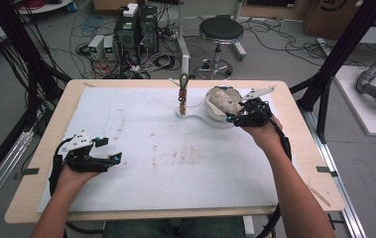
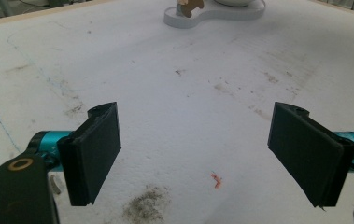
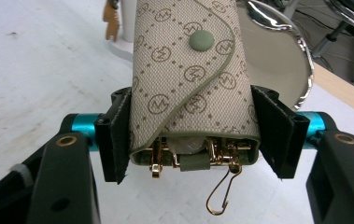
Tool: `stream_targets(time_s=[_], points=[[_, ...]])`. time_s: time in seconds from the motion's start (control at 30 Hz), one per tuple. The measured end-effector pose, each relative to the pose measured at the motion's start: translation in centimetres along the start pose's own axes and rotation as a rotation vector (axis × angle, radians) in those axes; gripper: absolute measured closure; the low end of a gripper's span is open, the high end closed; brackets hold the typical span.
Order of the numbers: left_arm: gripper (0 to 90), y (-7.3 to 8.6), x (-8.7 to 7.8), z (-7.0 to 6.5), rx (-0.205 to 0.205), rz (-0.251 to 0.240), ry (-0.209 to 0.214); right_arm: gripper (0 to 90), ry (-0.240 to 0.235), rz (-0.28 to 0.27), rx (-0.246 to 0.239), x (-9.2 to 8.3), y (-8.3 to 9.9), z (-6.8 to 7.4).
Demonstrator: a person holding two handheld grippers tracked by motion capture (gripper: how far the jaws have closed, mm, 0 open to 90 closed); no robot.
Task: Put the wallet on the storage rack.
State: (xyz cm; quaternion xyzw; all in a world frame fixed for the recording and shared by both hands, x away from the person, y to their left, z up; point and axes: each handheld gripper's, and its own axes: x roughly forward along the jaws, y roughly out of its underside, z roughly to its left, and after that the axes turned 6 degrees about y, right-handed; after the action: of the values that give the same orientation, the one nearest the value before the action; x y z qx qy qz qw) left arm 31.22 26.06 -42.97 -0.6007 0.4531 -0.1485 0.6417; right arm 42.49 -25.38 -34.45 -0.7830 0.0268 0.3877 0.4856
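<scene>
The white foam mat (image 1: pixel 141 148) covers the wooden table (image 1: pixel 51 144), probably to protect it. At its far edge stands a white stand (image 1: pixel 195 116) with a bowl-shaped dish (image 3: pixel 277 70) and a post (image 1: pixel 182 94) carrying a key-like charm. The right gripper (image 1: pixel 235 116) is clamped on a beige monogram key case (image 3: pixel 191 79), squeezing its sides so the gold hooks (image 3: pixel 221 196) hang free below; the case is held just beside the dish. The left gripper (image 1: pixel 108 148) rests low on the mat, jaws wide apart and empty, apparently waiting.
</scene>
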Motion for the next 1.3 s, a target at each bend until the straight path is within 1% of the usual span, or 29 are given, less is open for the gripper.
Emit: stream_targets(time_s=[0.07,0.1,0.23,0.27,0.33,0.4,0.47,0.5,0.53,0.57,0.67,0.77,0.8,0.9,0.97,1.1,1.23,1.3], points=[[17.1,0.0,0.0,0.0,0.0,0.001,0.001,36.0,0.014,0.017,-0.007,0.3,-0.2,-0.2],[17.1,0.0,0.0,0.0,0.0,0.002,0.002,36.0,0.023,0.028,-0.003,0.4,-0.4,-0.3],[17.1,0.0,0.0,0.1,0.002,0.002,0.0,36.0,0.039,0.064,-0.004,1.2,-0.7,-0.7],[17.1,0.0,0.0,0.1,0.0,0.002,0.0,36.0,0.04,0.066,-0.011,1.3,-0.7,-0.7],[17.1,0.0,0.0,0.2,-0.002,0.002,0.0,36.0,0.047,0.074,-0.008,1.6,-0.9,-0.7],[17.1,0.1,0.0,0.2,-0.002,0.004,0.001,36.0,0.052,0.094,-0.012,1.9,-1.1,-0.6],[17.1,0.1,0.0,0.2,-0.003,0.002,0.001,36.0,0.049,0.097,-0.024,2.2,-1.2,-0.5],[17.1,0.0,0.0,0.2,-0.003,0.003,0.001,36.0,0.05,0.106,-0.026,2.3,-1.3,-0.5],[17.1,0.0,0.0,0.2,-0.002,0.002,0.002,36.0,0.057,0.12,-0.039,2.4,-1.5,-0.4],[17.1,0.0,0.0,0.2,-0.001,0.003,0.002,36.0,0.06,0.117,-0.045,2.6,-1.6,-0.4],[17.1,0.0,0.1,0.2,-0.001,0.002,0.002,36.0,0.062,0.127,-0.04,2.9,-1.7,-0.2],[17.1,0.0,0.1,0.2,-0.002,0.003,0.003,36.0,0.069,0.145,-0.042,3.3,-1.6,-0.3],[17.1,0.0,0.1,0.2,-0.002,0.003,0.004,36.0,0.071,0.153,-0.033,3.4,-1.6,-0.4],[17.1,0.1,0.1,0.2,-0.001,0.007,0.006,35.9,0.074,0.148,-0.035,3.6,-1.6,-0.5],[17.1,0.1,0.2,0.2,0.0,0.008,0.006,35.9,0.075,0.154,-0.026,3.8,-1.6,-0.5],[17.1,0.0,0.2,0.1,0.0,0.008,0.005,35.8,0.08,0.159,-0.031,4.1,-2.0,-0.5],[17.1,0.0,0.1,0.1,0.002,0.008,0.002,35.8,0.086,0.178,-0.039,4.7,-2.3,-0.3],[17.1,0.1,0.1,0.1,0.002,0.009,0.002,35.7,0.096,0.186,-0.053,5.1,-2.4,-0.2]])
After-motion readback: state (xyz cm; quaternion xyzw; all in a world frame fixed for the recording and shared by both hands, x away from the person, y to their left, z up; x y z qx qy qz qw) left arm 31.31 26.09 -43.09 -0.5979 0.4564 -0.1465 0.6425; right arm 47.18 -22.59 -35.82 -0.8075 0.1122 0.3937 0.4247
